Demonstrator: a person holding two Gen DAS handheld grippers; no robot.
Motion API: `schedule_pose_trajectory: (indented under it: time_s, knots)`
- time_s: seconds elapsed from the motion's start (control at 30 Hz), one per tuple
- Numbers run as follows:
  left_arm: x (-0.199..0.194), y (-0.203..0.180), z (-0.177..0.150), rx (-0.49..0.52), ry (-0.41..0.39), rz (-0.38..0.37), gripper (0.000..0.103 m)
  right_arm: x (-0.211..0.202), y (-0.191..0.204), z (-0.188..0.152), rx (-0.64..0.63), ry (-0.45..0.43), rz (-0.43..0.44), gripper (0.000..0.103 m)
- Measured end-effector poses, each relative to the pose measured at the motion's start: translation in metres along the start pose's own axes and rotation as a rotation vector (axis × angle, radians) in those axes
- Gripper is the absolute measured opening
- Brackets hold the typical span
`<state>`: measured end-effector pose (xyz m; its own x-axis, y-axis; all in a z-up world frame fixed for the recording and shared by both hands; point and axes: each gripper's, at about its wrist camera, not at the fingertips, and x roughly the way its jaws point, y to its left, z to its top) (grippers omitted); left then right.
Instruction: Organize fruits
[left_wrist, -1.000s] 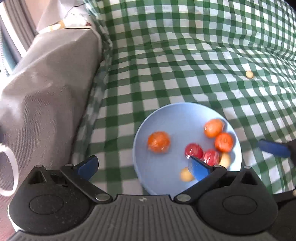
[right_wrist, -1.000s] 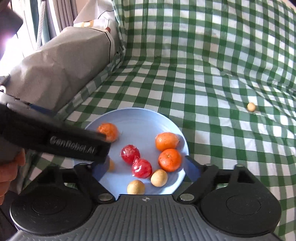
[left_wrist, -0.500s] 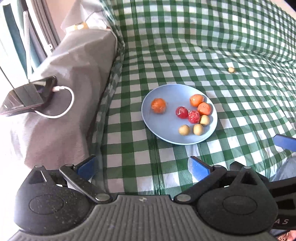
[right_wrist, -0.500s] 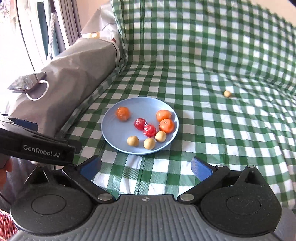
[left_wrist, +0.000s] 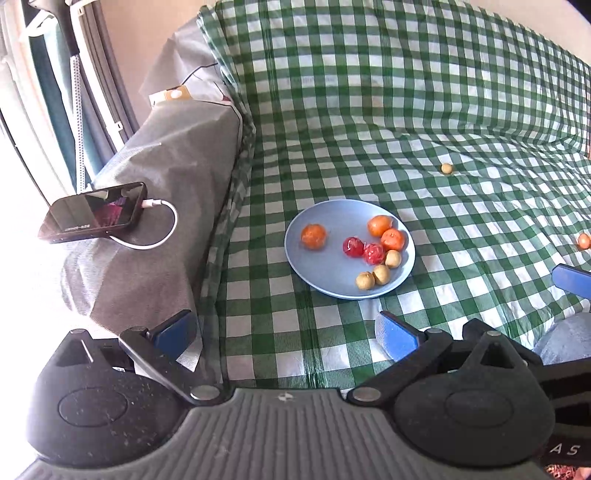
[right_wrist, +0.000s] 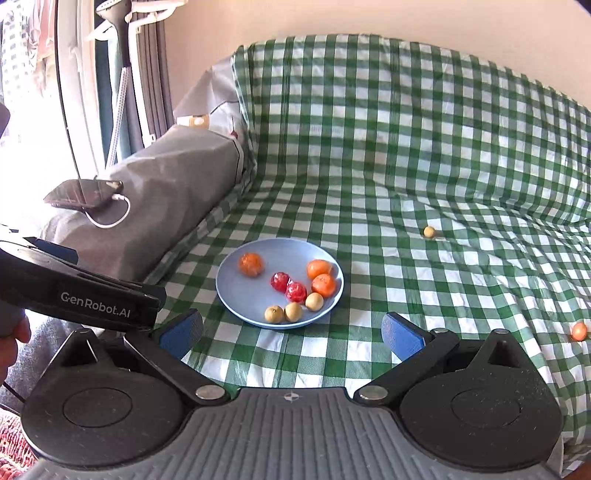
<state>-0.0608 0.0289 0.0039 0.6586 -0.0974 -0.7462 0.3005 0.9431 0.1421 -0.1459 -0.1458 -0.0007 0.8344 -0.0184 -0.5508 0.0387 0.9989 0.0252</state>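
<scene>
Both jaws are wide open and hold nothing: left gripper (left_wrist: 284, 328), right gripper (right_wrist: 291, 332). Most fruits sit in the blue plate (right_wrist: 229, 291). A small yellow fruit (right_wrist: 429, 232) lies far off on the checked cloth (right_wrist: 369, 184). Reach over it slowly and squeeze softly, because it may roll.

A sofa (right_wrist: 369, 177) draped in a green checked cloth (right_wrist: 424, 166) carries a blue plate (right_wrist: 229, 291). Apart from the plate, a small tan fruit (right_wrist: 429, 232) and an orange fruit (right_wrist: 578, 331) lie on the cloth. A phone (left_wrist: 92, 212) rests on the grey armrest (left_wrist: 177, 166).
</scene>
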Motion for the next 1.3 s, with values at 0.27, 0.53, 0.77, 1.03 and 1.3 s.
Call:
schedule_pose_trajectory:
  time_s: [0.27,0.53,0.77,1.03,1.3]
  knots:
    - [-0.013,-0.001,-0.002,0.004,-0.027,0.005,0.103,-0.013,0.002,-0.002,0.003,-0.034,-0.003,0.102]
    - [-0.011,0.0,-0.002,0.007,-0.023,0.005,0.103,-0.018,0.001,-0.003,0.011,-0.04,-0.005,0.102]
    - [-0.003,-0.001,0.001,0.021,-0.004,0.011,0.103,-0.012,-0.003,-0.005,0.031,-0.022,0.005,0.102]
    - [0.019,-0.012,0.011,0.044,0.044,0.012,0.103,0.006,-0.015,-0.008,0.089,0.019,0.022,0.102]
    - [0.052,-0.048,0.045,0.077,0.099,-0.039,0.103,0.022,-0.053,-0.01,0.194,0.039,-0.04,0.102]
